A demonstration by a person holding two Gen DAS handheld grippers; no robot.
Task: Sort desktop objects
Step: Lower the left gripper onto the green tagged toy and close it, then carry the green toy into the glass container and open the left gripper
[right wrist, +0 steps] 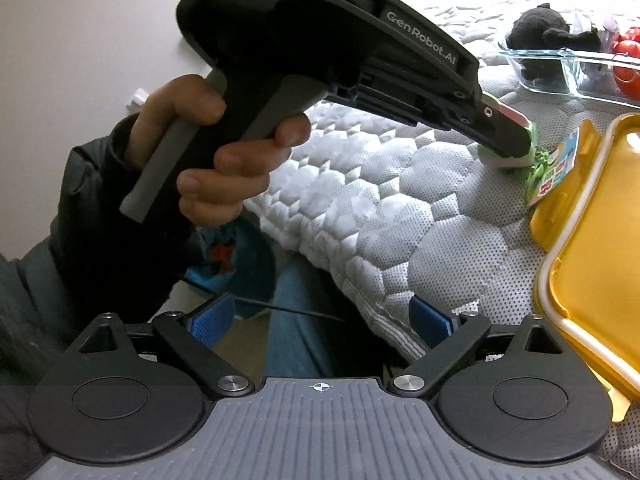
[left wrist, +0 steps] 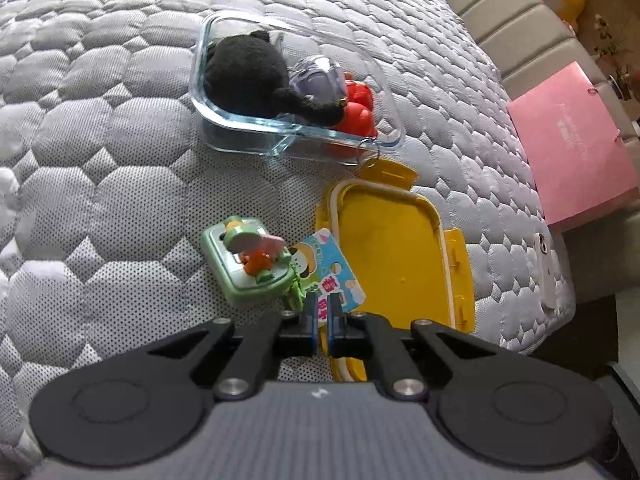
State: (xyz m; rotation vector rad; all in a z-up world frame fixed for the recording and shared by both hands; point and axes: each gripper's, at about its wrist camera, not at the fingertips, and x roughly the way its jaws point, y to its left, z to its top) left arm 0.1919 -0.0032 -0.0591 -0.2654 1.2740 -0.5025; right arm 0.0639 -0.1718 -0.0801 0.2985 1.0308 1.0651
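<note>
A green toy keychain (left wrist: 250, 266) with a colourful paper tag (left wrist: 334, 268) lies on the quilted mattress, just left of a yellow lid (left wrist: 390, 248). My left gripper (left wrist: 323, 308) is shut on the lower edge of the tag and green strap. A clear glass container (left wrist: 240, 128) behind holds a black plush toy (left wrist: 248, 76), a purple object (left wrist: 318, 78) and red toys (left wrist: 358, 114). My right gripper (right wrist: 320, 318) is open and empty near the mattress edge. The right wrist view shows the left gripper (right wrist: 508, 142) over the green toy (right wrist: 500, 160).
A pink box (left wrist: 576, 148) stands beyond the mattress on the right, and a white phone-like object (left wrist: 546, 268) lies near the mattress's right edge. The yellow lid (right wrist: 600, 240) lies right of my right gripper. The person's legs (right wrist: 304, 312) are below.
</note>
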